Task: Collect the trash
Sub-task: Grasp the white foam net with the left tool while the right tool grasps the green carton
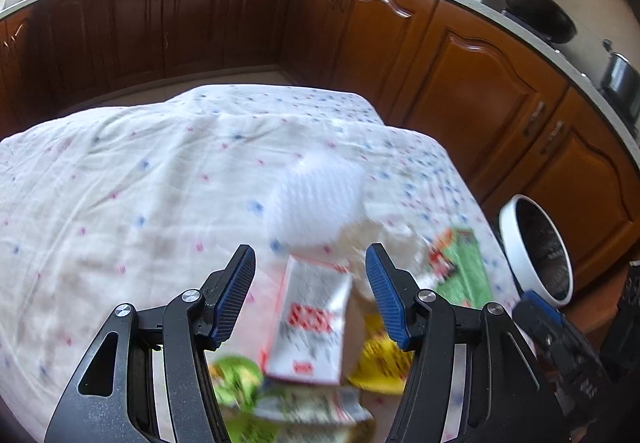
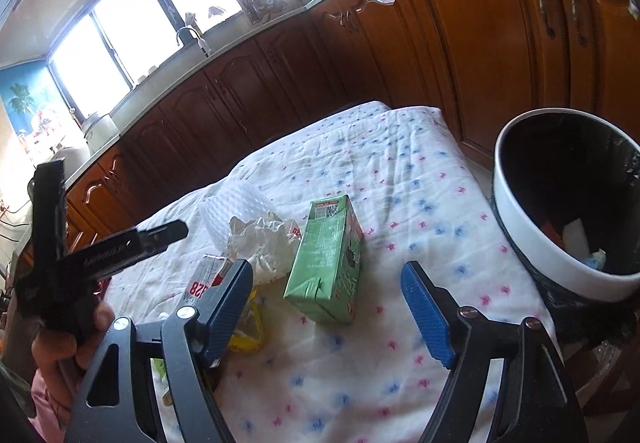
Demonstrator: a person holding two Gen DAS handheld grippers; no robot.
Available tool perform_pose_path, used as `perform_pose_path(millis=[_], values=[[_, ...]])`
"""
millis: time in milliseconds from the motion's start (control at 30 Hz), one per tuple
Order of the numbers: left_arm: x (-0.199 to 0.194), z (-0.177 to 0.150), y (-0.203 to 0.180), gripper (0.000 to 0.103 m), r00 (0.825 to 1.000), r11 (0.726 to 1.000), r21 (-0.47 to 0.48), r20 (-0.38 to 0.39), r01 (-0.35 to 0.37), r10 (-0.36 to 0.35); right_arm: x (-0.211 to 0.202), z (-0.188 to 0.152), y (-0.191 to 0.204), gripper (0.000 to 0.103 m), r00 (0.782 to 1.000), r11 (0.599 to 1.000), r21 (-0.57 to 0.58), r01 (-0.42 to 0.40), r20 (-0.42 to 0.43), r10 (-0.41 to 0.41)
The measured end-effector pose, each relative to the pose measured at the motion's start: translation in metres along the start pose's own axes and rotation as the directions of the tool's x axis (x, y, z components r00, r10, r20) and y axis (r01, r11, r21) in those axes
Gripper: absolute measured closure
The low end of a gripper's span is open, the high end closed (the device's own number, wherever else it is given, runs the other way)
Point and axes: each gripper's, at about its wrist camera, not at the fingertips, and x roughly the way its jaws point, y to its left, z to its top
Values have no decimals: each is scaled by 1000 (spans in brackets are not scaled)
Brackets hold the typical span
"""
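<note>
Trash lies on a table under a white dotted cloth. My left gripper is open, its jaws on either side of a white and red carton that lies below them. A yellow wrapper and a green wrapper lie beside that carton. My right gripper is open above the cloth, just short of a green carton. Crumpled white paper and the white and red carton lie to its left. The white bin with a black liner stands at the table's right edge and holds some scraps.
A white bubble-wrap sheet lies mid-table. Brown kitchen cabinets run behind and to the right. A black wok sits on the counter. The bin also shows in the left wrist view, with the green carton near it.
</note>
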Motion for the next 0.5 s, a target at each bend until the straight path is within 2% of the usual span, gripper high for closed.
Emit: perform_pose_path(millis=[233, 300, 333, 400, 467, 500], values=[[47, 25, 7, 45, 997, 1000, 9, -82, 11, -10, 27, 4, -4, 37, 999, 1000, 11, -3, -47, 3], [56, 27, 6, 45, 995, 1000, 16, -97, 17, -15, 33, 4, -5, 52, 998, 1000, 18, -5, -64, 7], [60, 27, 5, 45, 995, 1000, 22, -102, 19, -17, 35, 4, -6, 54, 998, 1000, 20, -8, -70, 9], [65, 28, 3, 52, 994, 999, 28, -110, 28, -24, 36, 3, -5, 69, 997, 999, 22, -33, -69, 34], [69, 28, 2, 82, 992, 998, 37, -120, 46, -42, 34, 5, -1, 70, 998, 1000, 0, -24, -62, 24], [70, 27, 1, 86, 991, 998, 46, -122, 53, -47, 33, 5, 1, 89, 998, 1000, -10, -21, -59, 20]])
